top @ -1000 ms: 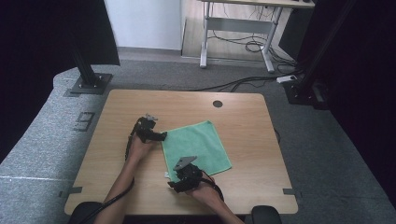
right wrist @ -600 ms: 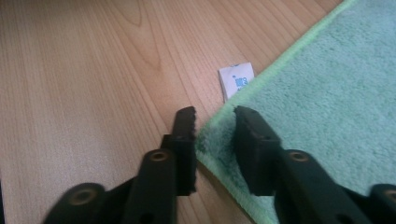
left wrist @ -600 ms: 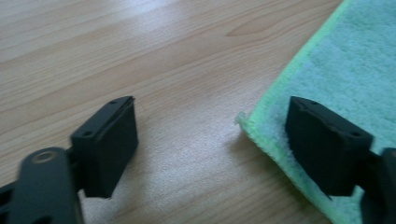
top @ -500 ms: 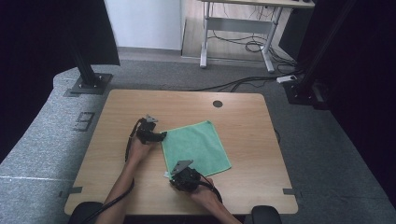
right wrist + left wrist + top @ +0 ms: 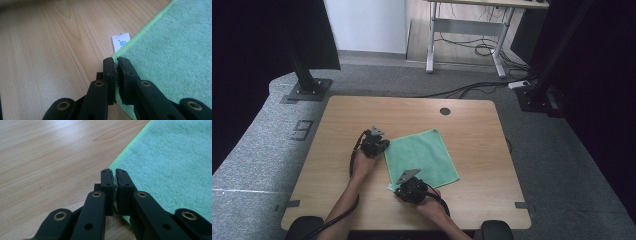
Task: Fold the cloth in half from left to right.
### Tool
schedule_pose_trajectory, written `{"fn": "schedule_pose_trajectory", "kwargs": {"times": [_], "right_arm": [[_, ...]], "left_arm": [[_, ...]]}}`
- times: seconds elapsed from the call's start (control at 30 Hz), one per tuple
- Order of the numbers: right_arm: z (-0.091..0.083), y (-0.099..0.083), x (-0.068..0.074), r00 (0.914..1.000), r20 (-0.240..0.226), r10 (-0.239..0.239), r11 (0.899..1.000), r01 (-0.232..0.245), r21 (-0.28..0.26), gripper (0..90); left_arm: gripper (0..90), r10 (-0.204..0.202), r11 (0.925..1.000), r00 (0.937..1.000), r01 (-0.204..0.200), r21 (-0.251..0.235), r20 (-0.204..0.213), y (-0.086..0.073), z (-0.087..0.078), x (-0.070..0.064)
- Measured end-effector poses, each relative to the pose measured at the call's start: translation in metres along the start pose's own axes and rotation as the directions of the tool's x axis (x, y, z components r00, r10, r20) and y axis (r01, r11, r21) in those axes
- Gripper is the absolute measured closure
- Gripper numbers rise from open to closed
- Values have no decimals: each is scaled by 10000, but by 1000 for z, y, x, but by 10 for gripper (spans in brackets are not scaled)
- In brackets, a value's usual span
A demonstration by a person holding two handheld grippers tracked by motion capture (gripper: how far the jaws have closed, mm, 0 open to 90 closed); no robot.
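Two corners of the square green terry cloth (image 5: pixel 422 159) are what I have, and the biggest risk from here is the whole cloth dragging across the pale wooden table (image 5: pixel 337 120) instead of lifting, if my hands rise unevenly or one pulls ahead of the other. Next down, one corner could slip free: each grip bites only the thin stitched hem, so a quick tug might leave me holding nothing on that side. Smallest worry, the little white care label (image 5: pixel 120 42) just ahead of my right jaws could get creased under the fold.

My left gripper (image 5: pixel 113 182) has its jaws nearly closed, clamped on the cloth's hem at the corner, with the cloth spreading away to the jaws' right and bare wood to their left. My right gripper (image 5: pixel 115 65) is likewise pinched tight on the near corner's edge, the cloth lying flat to the right of its jaws. From above, the left gripper (image 5: pixel 375 142) sits at the cloth's left corner and the right gripper (image 5: pixel 411 186) at its nearest corner
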State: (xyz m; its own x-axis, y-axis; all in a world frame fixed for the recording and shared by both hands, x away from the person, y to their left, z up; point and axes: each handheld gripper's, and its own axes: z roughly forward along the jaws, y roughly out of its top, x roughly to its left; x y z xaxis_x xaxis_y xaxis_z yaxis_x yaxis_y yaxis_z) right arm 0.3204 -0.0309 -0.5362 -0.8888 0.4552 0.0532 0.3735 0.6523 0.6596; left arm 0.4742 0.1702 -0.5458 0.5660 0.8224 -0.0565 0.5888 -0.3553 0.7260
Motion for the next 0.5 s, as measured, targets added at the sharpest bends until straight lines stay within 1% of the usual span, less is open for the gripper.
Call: {"fn": "schedule_pose_trajectory", "kwargs": {"times": [0.03, 0.1, 0.13, 0.17, 0.2, 0.27, 0.3, 0.33, 0.37, 0.4, 0.43, 0.5], "right_arm": [[0, 0, 0, 10000, 0, 0, 10000, 0, 0, 838], [1, 1, 2, 10000, -52, -64, 10000, 64, -2, 838], [2, 2, 4, 9997, -158, -164, 9999, 164, -19, 839], [3, 3, 5, 9995, -205, -227, 9997, 226, -35, 839], [3, 3, 5, 9995, -205, -227, 9997, 226, -35, 839], [4, 6, 8, 9993, -346, -165, 9998, 162, -102, 839], [5, 7, 10, 9989, -423, -209, 9997, 203, -151, 839], [6, 12, 14, 9979, -535, -360, 9991, 347, -245, 839], [6, 12, 14, 9979, -535, -360, 9991, 347, -245, 839], [7, 15, 17, 9970, -584, -506, 9983, 488, -309, 839], [7, 15, 17, 9970, -584, -506, 9983, 488, -309, 839], [6, 18, 20, 9962, -562, -669, 9971, 648, -398, 839]], "left_arm": [[855, 0, 10000, 10000, 0, 0, 0, 0, 0, 0], [855, -220, 9997, 9996, 220, 52, 164, -1, -2, 3], [854, -287, 9995, 9995, 285, 122, 146, -3, -5, 5], [854, -270, 9995, 9996, 269, 150, 89, -4, -7, 5], [853, -270, 9995, 9996, 269, 150, 89, -4, -7, 5], [853, -289, 9993, 9996, 289, 224, 11, -6, -11, 7], [853, -308, 9992, 9995, 309, 252, -35, -7, -14, 8], [852, -354, 9988, 9993, 358, 319, -120, -9, -19, 11], [852, -354, 9988, 9993, 358, 319, -120, -9, -19, 11], [851, -441, 9985, 9990, 445, 331, -119, -10, -24, 14], [851, -441, 9985, 9990, 445, 331, -119, -10, -24, 14], [850, -516, 9982, 9986, 518, 294, -68, -9, -29, 16]]}}
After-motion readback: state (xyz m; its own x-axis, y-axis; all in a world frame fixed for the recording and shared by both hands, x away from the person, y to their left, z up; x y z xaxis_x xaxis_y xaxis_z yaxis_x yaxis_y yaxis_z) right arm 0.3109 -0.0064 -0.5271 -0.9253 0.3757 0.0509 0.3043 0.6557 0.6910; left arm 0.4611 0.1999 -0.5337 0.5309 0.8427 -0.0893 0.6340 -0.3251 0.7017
